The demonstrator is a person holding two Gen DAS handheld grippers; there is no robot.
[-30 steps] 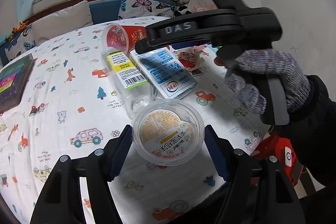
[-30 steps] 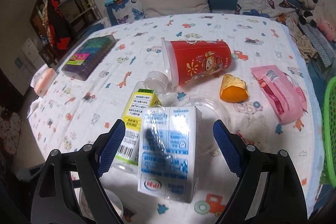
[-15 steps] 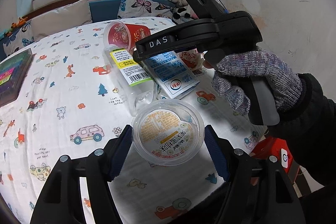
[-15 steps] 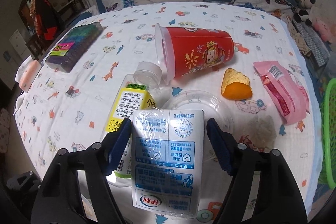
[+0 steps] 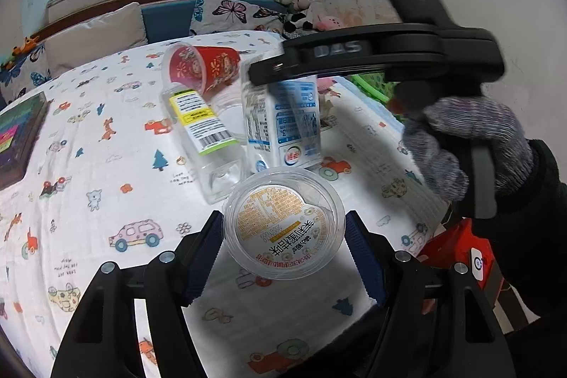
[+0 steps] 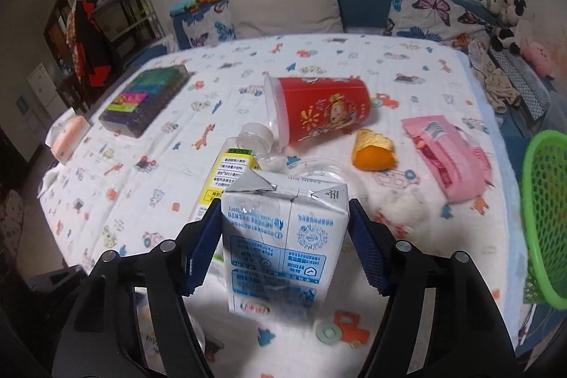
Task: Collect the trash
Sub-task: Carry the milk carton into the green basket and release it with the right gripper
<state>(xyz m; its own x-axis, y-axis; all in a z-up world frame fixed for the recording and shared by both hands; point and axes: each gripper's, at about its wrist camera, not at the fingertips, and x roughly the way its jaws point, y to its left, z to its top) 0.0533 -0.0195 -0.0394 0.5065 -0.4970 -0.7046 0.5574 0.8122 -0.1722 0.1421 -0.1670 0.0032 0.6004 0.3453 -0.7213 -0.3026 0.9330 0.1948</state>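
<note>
Two hand-held grippers work over a cartoon-print bed (image 6: pixel 319 59). The left hand-held gripper (image 5: pixel 283 236) clamps one clear round tub (image 5: pixel 283 222); the right hand-held gripper (image 6: pixel 283 236) has just been closing and now squeezes one milk carton (image 6: pixel 283 236), lifted at a tilt. On the sheet lie one red cup (image 6: pixel 319 110) and one clear bottle (image 5: pixel 202 133). Only the right view shows one orange peel (image 6: pixel 374 151), one pink wrapper (image 6: pixel 446 154) and one green basket (image 6: pixel 545 218); only the left shows a gloved hand (image 5: pixel 467 144).
</note>
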